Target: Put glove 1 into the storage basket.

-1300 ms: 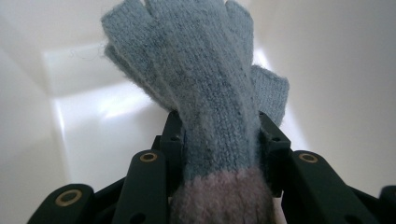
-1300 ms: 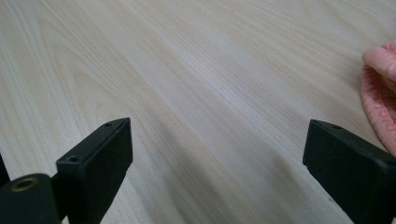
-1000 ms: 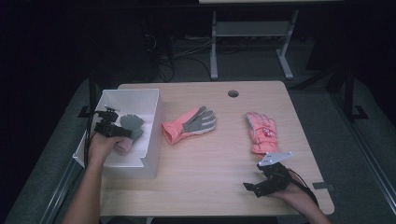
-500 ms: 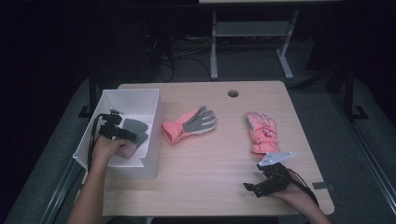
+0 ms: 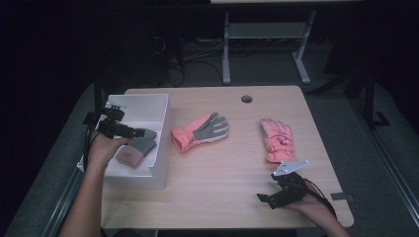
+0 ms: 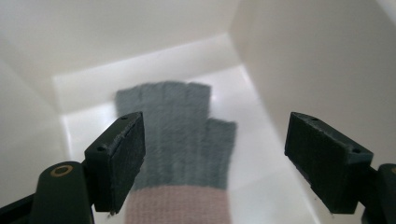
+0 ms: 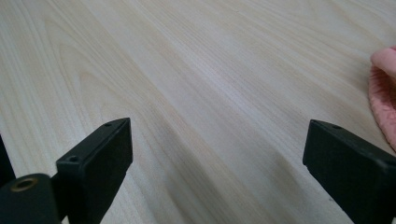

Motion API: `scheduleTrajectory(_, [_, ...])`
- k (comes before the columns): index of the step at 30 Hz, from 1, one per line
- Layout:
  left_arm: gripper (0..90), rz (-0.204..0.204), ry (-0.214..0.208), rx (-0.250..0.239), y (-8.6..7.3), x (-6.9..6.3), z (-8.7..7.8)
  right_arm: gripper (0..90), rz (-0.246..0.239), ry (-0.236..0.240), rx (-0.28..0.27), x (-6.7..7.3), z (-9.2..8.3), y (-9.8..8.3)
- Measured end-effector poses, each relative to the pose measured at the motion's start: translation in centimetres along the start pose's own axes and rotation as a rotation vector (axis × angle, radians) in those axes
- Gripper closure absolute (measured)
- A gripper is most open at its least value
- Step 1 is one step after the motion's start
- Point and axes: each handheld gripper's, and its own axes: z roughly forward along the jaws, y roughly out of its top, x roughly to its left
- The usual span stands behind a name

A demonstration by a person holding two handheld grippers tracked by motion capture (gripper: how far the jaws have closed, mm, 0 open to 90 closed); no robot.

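Grey-and-pink knit glove [image 6: 175,154] lying flat on the floor of the white bin [image 5: 163,123] at the left of the high view, fingers toward the far wall. Left gripper [image 5: 129,132] poised just above it, jaws just been opening and now spread wide, nothing pressed between the pads; in the left gripper view, glove seen through the gap, untouched. Looks like the drop-off step of sorting gloves into the bin, this one already delivered.

Right gripper [image 5: 264,199] resting low at the lower right of the high view, jaws released and wide apart over bare wooden table [image 7: 196,93], gripping nothing; edge of pink fabric at the right border of the right gripper view.

Next move, by judgement: lifting the left gripper clear of the bin wall without snagging the knit, then across to the pink-and-grey glove [image 5: 200,131] at mid-table just beside the bin, approaching the cuff or palm where fabric bunches enough for a pinch. Alternatively, right gripper forward to the pink glove [image 5: 276,140] lying right of centre, just ahead of it.

Count: three gloves, one in the bin and two on the table; one bin; two grippers; one table, with one round cable hole [image 5: 246,98] near its far edge.
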Motion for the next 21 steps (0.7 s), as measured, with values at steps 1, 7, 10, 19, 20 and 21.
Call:
scheduleTrajectory(1, [19.9,0.006,-0.01,-0.009,0.2,-0.3,-0.3,8.1,0.003,0.004,-0.002,0.0,0.1,0.0])
scheduleTrajectory(7, [21.9,0.06,-0.083,-0.049,1.1,-2.4,-1.5,8.1,-0.001,0.005,0.005,0.1,0.1,0.0])
scheduleTrajectory(10, [23.1,0.086,-0.125,-0.075,1.6,-3.8,-1.7,8.1,-0.001,0.004,0.007,0.1,0.1,0.0])
scheduleTrajectory(19, [33.8,0.176,-0.233,-0.094,2.7,-8.3,-1.3,8.1,-0.002,0.005,0.005,0.1,0.0,0.0])
scheduleTrajectory(20, [36.3,0.184,-0.241,-0.097,2.9,-8.9,-1.1,8.1,-0.003,0.006,0.006,0.1,0.0,0.0])
scheduleTrajectory(21, [37.8,0.194,-0.257,-0.097,3.2,-9.6,-0.8,8.1,-0.002,0.006,0.002,0.1,0.1,0.0])
